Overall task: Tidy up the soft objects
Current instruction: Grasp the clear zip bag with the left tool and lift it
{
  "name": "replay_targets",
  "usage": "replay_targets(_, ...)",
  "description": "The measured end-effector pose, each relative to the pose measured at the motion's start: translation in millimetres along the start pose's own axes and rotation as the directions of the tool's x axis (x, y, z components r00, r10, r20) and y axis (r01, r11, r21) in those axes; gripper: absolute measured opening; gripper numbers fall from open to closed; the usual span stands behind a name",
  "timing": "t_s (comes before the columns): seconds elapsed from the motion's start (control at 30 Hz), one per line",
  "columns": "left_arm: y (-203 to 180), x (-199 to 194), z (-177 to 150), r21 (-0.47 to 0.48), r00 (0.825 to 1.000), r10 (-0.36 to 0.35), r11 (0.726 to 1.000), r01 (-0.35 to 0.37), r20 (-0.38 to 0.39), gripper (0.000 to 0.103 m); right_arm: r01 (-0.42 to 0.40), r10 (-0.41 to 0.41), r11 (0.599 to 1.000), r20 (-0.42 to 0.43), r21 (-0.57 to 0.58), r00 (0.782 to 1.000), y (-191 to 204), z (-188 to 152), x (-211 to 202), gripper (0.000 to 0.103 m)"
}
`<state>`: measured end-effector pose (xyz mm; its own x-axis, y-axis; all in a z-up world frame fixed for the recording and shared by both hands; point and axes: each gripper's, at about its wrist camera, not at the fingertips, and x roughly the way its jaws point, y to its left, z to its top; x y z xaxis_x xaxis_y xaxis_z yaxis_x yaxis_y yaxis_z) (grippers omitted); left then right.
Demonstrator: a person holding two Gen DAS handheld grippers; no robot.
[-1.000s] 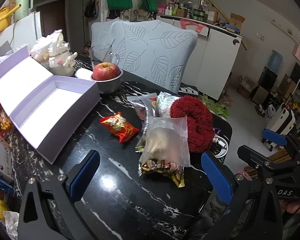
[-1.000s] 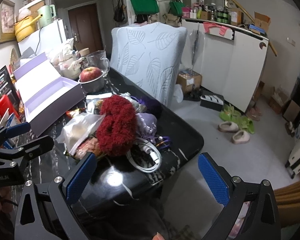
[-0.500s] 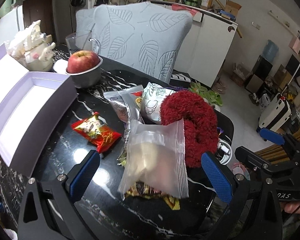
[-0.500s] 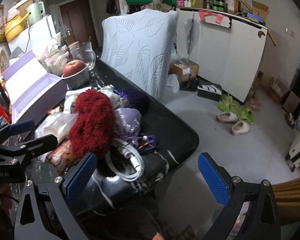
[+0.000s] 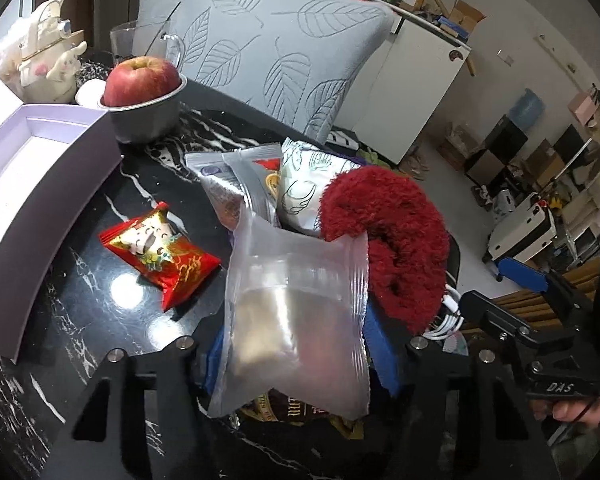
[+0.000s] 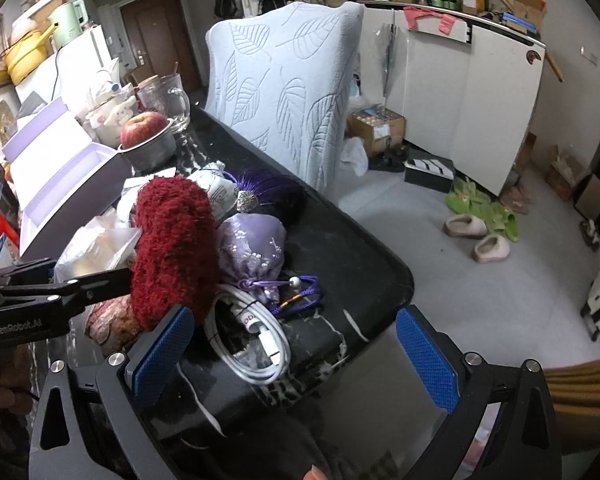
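Note:
A clear zip bag (image 5: 296, 320) with pale contents lies on the snack pile on the black marble table (image 5: 100, 300). My left gripper (image 5: 300, 356) is closed around the bag's lower part, a blue pad on each side. A fluffy red soft thing (image 5: 396, 240) lies just right of the bag; it also shows in the right wrist view (image 6: 172, 248). A lilac pouch (image 6: 256, 252) sits beside it. My right gripper (image 6: 296, 360) is open and empty at the table's right end, over a white cable (image 6: 256, 336).
An open lilac box (image 5: 32, 184) stands at the left. A red snack packet (image 5: 160, 252), silver packets (image 5: 252, 176) and a bowl with an apple (image 5: 144, 96) lie behind. A leaf-patterned chair (image 5: 276, 48) stands beyond the table edge (image 6: 380, 280).
My left gripper moved forward over the snack pile and its fingers closed in on the clear zip bag. My right gripper moved slightly closer to the table end, still open.

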<state>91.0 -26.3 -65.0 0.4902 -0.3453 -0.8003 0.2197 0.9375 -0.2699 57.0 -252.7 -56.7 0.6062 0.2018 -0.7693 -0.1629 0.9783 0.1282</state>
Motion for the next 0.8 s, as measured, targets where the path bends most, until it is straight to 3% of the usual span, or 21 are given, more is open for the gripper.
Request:
replay_targets(0.33,-6,-32,-4,0.068,0.993,0.023,0.997,-0.031,0.120,0.052,-0.012,0.012,1.000,0.019,-0.007,1.000,7,-3,-7,0.103)
replay_targets(0.57,8,-60,-18,0.025,0.985,0.053,0.998,-0.057,0.162,0.052,-0.055,0.056,0.998,0.035,-0.043,0.998,26,-10,-18,0.103)
replay_targets(0.8,29,-83,-46,-0.040,0.978,0.106,0.994,-0.100,0.181,0.052,-0.153,0.155,0.983,0.010,-0.097,0.988,54,-20,-20,0.102)
